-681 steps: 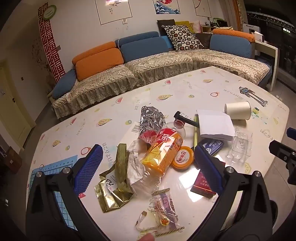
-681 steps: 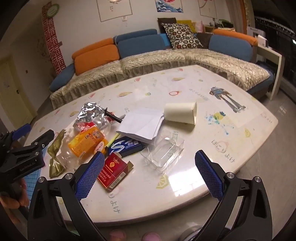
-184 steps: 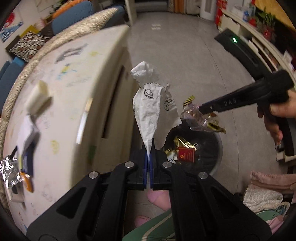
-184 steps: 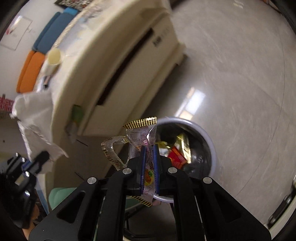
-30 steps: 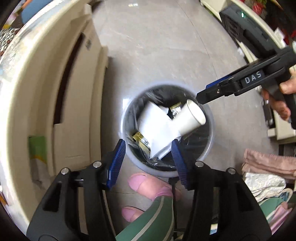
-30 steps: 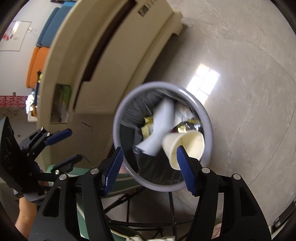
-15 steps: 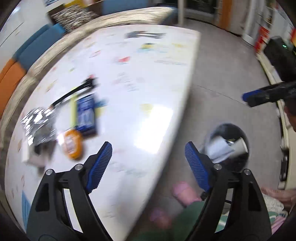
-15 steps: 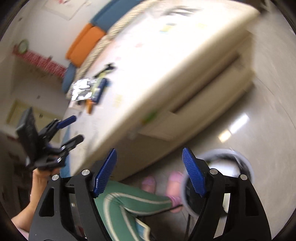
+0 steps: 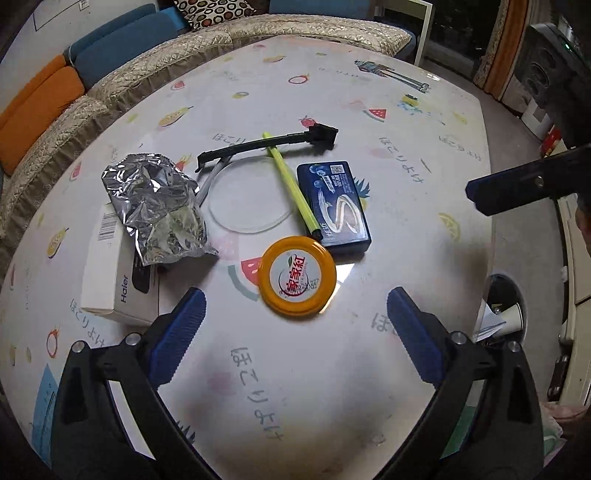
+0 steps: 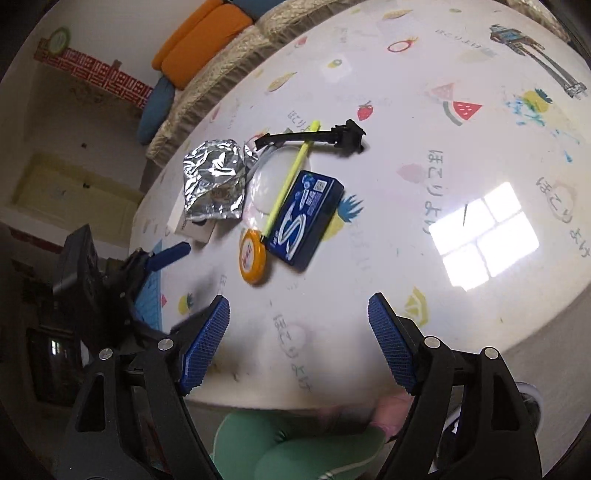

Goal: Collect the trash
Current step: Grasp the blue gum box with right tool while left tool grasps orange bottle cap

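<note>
Just beyond left gripper: orange lid.

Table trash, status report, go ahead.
Left gripper and right gripper open, empty, jaws just widened. Foil wrapper, orange lid, blue pack remain on table. Nothing blocking.

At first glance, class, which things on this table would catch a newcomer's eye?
The orange lid lies nearest the table's front edge. Just behind it is the dark blue box, with a yellow-green stick along its left side. The crumpled foil bag rests on a white carton at left.

Quilted sofa with orange and blue cushions.
</note>
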